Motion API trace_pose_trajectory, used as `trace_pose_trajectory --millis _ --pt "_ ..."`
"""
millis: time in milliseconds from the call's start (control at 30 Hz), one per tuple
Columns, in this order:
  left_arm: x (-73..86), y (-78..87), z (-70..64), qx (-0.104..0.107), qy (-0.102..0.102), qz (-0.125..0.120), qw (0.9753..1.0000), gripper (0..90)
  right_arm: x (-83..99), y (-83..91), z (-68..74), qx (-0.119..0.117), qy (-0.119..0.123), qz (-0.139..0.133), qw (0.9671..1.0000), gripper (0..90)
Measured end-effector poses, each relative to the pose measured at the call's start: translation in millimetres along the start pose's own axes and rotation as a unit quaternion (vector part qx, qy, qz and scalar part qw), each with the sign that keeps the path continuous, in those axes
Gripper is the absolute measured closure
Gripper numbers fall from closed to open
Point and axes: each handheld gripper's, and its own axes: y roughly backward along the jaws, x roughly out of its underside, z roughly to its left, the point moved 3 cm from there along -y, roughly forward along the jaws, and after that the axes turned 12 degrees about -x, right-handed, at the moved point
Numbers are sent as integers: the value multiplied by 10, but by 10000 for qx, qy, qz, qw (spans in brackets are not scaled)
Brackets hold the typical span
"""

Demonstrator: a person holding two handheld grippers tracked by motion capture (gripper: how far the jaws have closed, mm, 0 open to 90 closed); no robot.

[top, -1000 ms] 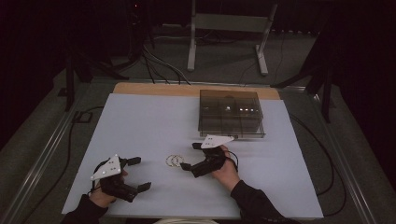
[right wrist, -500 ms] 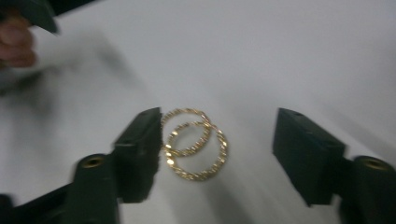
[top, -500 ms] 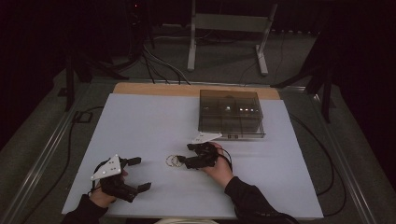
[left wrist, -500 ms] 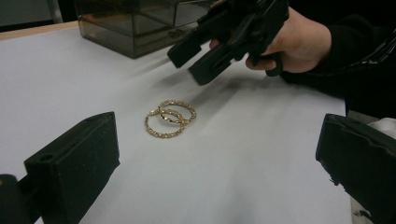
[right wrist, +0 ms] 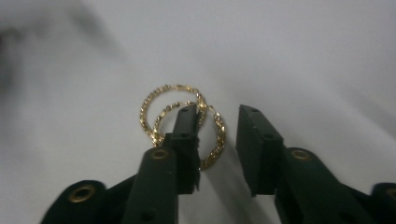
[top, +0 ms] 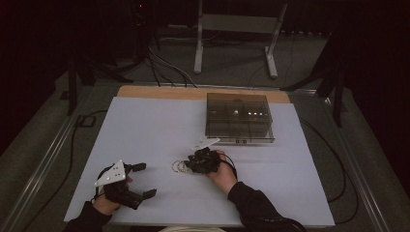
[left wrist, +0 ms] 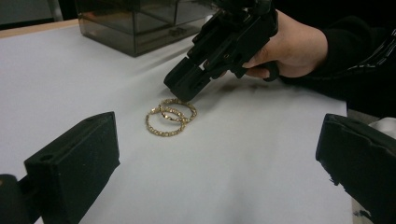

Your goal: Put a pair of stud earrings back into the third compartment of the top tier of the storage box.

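Two gold hoop earrings (top: 180,166) (left wrist: 170,116) (right wrist: 182,123) lie overlapping on the white table sheet (top: 145,130). My right gripper (top: 190,165) (left wrist: 184,88) (right wrist: 217,121) is tipped down onto them, open, its jaws a narrow gap apart. One jaw stands inside the nearer hoop and the other just outside its rim, so the rim lies between them. My left gripper (top: 144,180) (left wrist: 215,154) rests open near the table's front left, pointed toward the earrings, with nothing between its jaws.
A smoky clear compartment box (top: 238,117) (left wrist: 140,23) with its lid closed stands at the back right of the sheet, just behind the right hand (top: 223,173). Cables (top: 77,135) run along both table sides. A metal stand (top: 237,29) is on the floor beyond.
My right gripper has moved left and down from beside the box onto the earrings. The left gripper has stayed where it was.
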Motion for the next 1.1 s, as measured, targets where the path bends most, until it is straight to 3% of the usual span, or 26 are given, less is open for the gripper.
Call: trace_pose_trajectory --millis 367,667,1100 --pt "-2 1 -2 4 -3 -5 10000 4 4 -87 83 279 297 190 9990 855" --pt "-4 -2 6 -7 13 -9 10000 4 0 -77 80 262 336 185 9989 865" --pt "5 -7 1 -5 -5 28 10000 5 -104 138 112 271 399 -87 9988 866"
